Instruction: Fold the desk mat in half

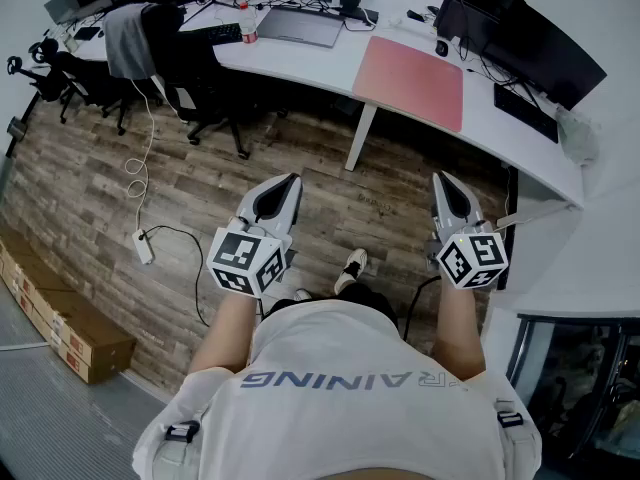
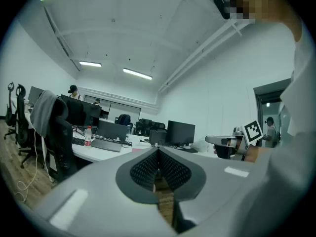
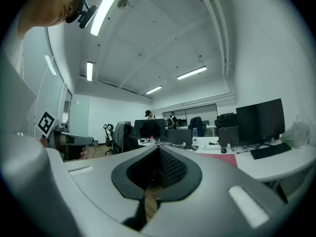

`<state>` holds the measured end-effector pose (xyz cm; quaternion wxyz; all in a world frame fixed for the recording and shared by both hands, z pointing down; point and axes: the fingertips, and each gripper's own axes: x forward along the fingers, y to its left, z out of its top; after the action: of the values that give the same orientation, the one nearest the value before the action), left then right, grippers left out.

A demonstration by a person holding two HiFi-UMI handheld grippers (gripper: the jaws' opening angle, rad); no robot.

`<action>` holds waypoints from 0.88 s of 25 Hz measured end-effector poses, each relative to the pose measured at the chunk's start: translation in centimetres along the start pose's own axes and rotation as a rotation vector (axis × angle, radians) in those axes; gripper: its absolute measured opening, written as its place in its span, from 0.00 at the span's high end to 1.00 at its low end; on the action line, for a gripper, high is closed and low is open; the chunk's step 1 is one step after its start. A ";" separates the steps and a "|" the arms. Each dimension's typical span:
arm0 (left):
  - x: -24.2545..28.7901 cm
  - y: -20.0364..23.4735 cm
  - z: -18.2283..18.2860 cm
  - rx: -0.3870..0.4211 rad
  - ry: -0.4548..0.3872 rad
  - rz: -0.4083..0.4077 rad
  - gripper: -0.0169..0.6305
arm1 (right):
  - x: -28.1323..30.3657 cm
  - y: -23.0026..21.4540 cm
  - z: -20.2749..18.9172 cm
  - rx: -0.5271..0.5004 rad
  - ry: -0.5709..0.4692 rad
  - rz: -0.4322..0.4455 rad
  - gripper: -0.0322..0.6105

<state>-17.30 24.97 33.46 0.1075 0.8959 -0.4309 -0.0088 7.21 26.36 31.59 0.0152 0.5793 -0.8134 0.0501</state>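
**Both grippers closed and empty, with the desk mat well ahead on the desk**

The left gripper has its jaws pressed together with nothing between them, and it hangs over the wooden floor in front of the person. Further on, the pink desk mat lies flat and unfolded on the white desk, well apart from both tools. The right gripper is just as tightly closed and just as empty. I judge that the fold has not begun. The main risk is reaching the mat with closed jaws, which would only push the thin sheet along the desk instead of pinching its edge. Lifting the two corners unevenly would skew the fold. The mouse near the mat's far right corner could get knocked.
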 end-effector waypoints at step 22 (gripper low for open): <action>-1.8 0.2 0.1 -0.005 -0.009 -0.009 0.98 | 0.3 1.6 0.4 -0.009 0.010 0.047 0.92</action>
<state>-18.58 26.28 33.29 0.1075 0.8976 -0.4272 -0.0144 5.64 26.56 31.08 0.0205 0.5596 -0.8270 0.0497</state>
